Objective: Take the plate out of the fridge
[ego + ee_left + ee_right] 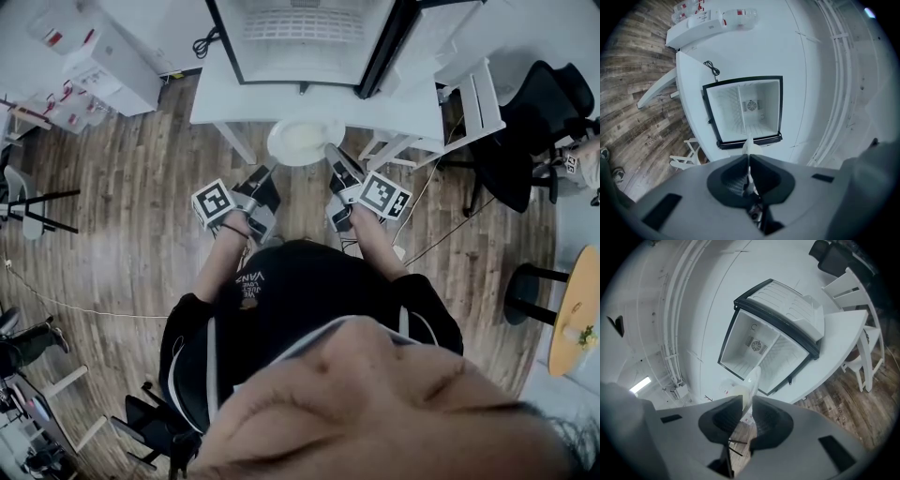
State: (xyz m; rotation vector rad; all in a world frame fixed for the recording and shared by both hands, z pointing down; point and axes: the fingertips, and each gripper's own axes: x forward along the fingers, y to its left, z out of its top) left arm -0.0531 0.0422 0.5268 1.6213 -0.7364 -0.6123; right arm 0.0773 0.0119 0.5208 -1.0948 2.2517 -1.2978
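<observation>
Head view: I hold the plate point(305, 141) between my two hand-held grippers. It is outside the fridge point(298, 42), at the near edge of the white worktop point(217, 98) that carries it. The fridge stands open towards me, its door point(427, 42) swung out to the right. My left hand-held gripper point(269, 173) has the plate's left rim and my right hand-held gripper point(331, 155) has its right rim. A white chair point(469, 103) stands at the worktop's right end, with a black chair point(530, 127) further right. White boxes point(94, 56) lie far left on the wood floor point(122, 234), and a round yellow table point(574, 309) sits near right.

Left gripper view: my left hand-held gripper point(748, 159) has its jaws together, clamped on the plate point(749, 144), which shows edge-on as a thin white blade. Beyond it is the open fridge point(743, 110), its shelfless white inside facing me with a small fan point(751, 105) on the back wall. A black cable point(711, 69) lies on the worktop point(691, 93) beside the fridge.

Right gripper view: my right hand-held gripper point(747, 401) grips the plate point(752, 379) by its rim, the pads a narrow gap apart with the rim filling it. The plate's edge rises in front of the fridge point(757, 350), covering part of its lower frame. The door point(787, 310) hangs open, and the white chair point(862, 345) stands past the worktop point(834, 352).
</observation>
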